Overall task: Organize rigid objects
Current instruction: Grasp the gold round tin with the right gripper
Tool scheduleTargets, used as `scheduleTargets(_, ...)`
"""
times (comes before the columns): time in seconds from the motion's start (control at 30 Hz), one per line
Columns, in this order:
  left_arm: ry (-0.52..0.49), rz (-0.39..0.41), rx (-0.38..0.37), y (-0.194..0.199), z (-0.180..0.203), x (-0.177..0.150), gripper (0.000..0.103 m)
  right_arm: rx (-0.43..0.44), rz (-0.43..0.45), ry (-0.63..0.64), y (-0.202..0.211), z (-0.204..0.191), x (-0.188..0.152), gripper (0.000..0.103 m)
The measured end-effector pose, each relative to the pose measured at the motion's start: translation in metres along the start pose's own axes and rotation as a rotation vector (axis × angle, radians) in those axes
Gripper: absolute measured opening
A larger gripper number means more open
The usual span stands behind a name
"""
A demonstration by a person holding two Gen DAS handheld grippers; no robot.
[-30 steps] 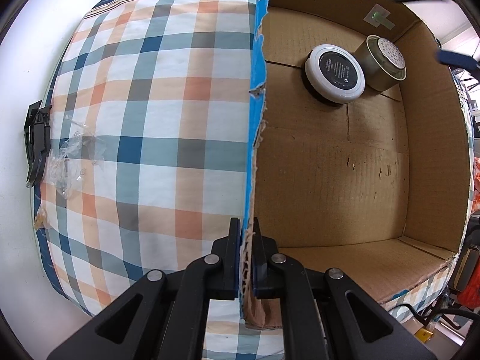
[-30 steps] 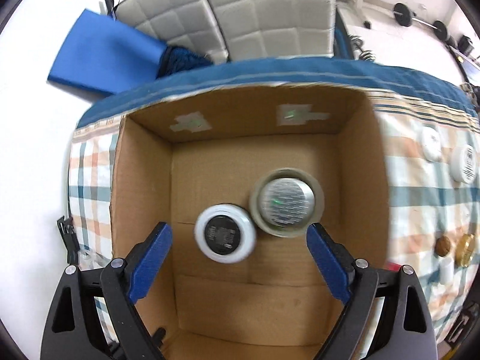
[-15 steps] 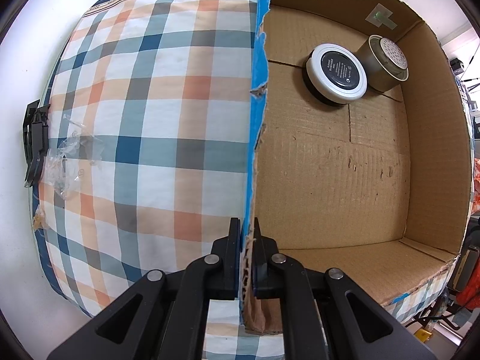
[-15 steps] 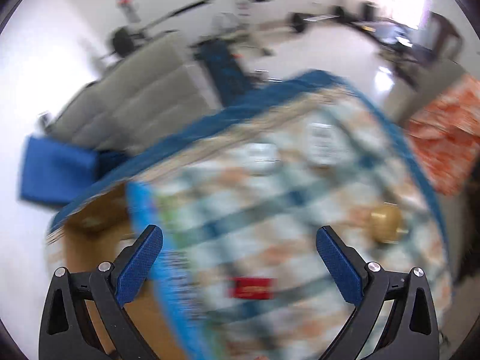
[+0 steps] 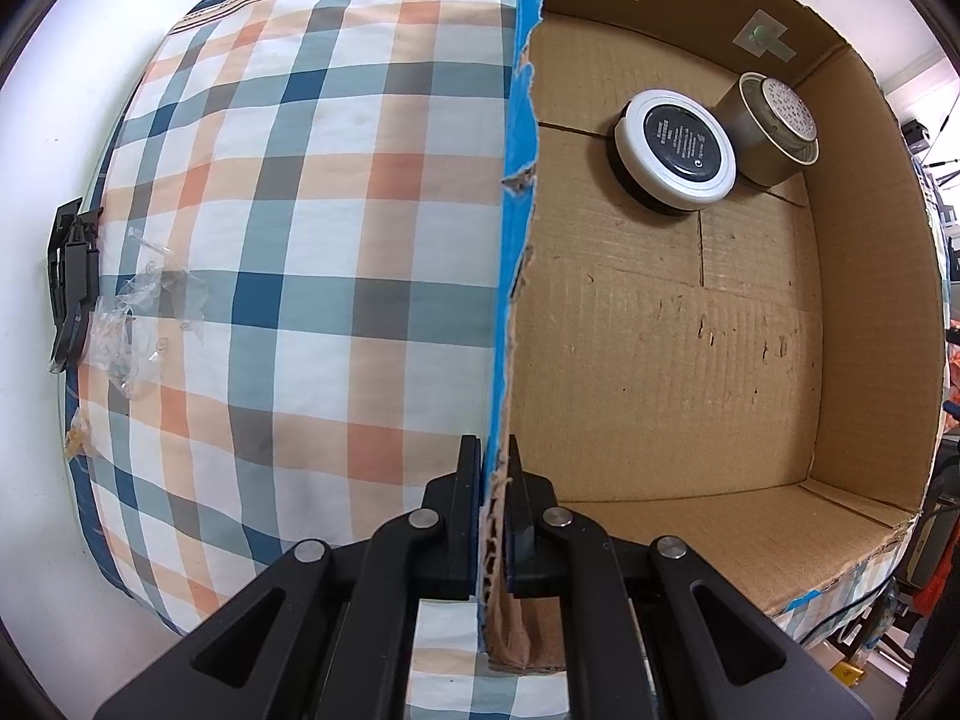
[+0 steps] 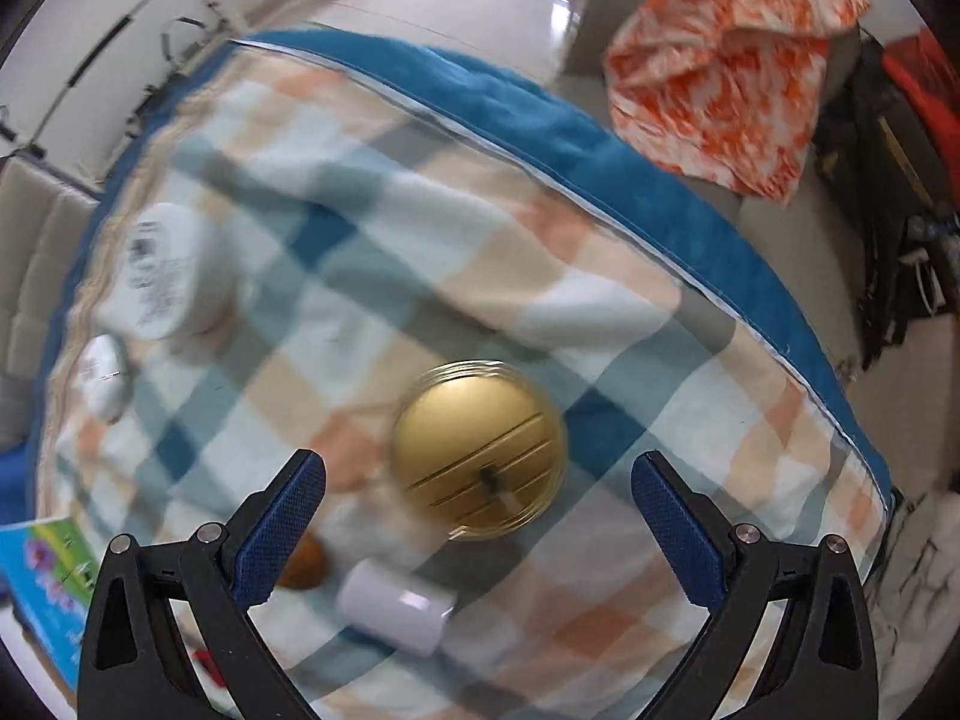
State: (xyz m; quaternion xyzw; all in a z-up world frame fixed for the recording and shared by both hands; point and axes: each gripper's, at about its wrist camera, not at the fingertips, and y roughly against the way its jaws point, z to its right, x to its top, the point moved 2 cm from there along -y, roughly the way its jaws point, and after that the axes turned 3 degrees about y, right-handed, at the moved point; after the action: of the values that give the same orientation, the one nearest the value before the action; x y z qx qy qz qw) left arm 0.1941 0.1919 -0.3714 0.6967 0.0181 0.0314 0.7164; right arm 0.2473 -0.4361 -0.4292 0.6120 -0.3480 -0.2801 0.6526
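Note:
My left gripper [image 5: 495,468] is shut on the near wall of a cardboard box [image 5: 690,360] with blue tape on its rim. Inside the box, at the far end, sit a round white-rimmed jar with a black lid [image 5: 678,153] and a metal tin [image 5: 774,126]. My right gripper [image 6: 477,489] is open and empty, above the checked cloth [image 6: 372,252]. A gold-lidded jar [image 6: 480,450] stands between its fingers, a little ahead. A small white cylinder [image 6: 396,603] lies near the left finger, beside a brown nut-like object [image 6: 303,564].
A white tub [image 6: 162,270] and a small white round jar [image 6: 105,378] stand at the cloth's far left. A green-blue booklet [image 6: 42,576] lies at the left edge. Orange fabric [image 6: 732,54] lies beyond the table. Clear plastic wrap [image 5: 132,324] and a black clip [image 5: 72,288] sit left of the box.
My right gripper has swung away from the box to the right and now hovers by the gold-lidded jar. My left gripper keeps its hold on the box wall.

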Motion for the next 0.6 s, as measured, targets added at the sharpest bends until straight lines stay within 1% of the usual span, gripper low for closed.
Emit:
scheduleTargets(0.03, 0.0, 0.0, 0.001, 0.0, 0.0, 0.0, 0.004, 0.005, -0.007, -0.003, -0.005, 0.003, 0.001, 0.102)
scheduleTargets(0.1, 0.001, 0.001, 0.0, 0.001, 0.0, 0.0, 0.004, 0.011, -0.015, -0.009, -0.014, 0.006, 0.002, 0.096)
scheduleTargets(0.17, 0.003, 0.002, -0.001, 0.001, 0.0, 0.0, 0.004, 0.018, -0.034, -0.008, -0.022, 0.005, 0.003, 0.077)
scheduleTargets(0.2, 0.005, 0.001, -0.001, 0.001, -0.001, -0.001, 0.004, 0.015, -0.051, 0.002, -0.027, 0.003, 0.002, 0.074)
scheduleTargets(0.27, 0.007, 0.001, 0.0, 0.001, -0.001, 0.0, 0.004, 0.001, -0.051, 0.018, -0.03, -0.004, 0.001, 0.068)
scheduleTargets(0.4, 0.007, 0.0, 0.008, 0.001, -0.001, 0.001, 0.004, -0.025, -0.047, 0.059, -0.028, -0.015, 0.0, 0.067)
scheduleTargets(0.5, 0.006, -0.002, 0.009, 0.001, 0.0, 0.002, 0.004, -0.01, -0.05, 0.084, -0.022, -0.023, -0.003, 0.067)
scheduleTargets(0.6, 0.006, -0.003, 0.01, 0.001, 0.001, 0.002, 0.004, 0.014, -0.032, 0.125, -0.009, -0.032, -0.01, 0.067)
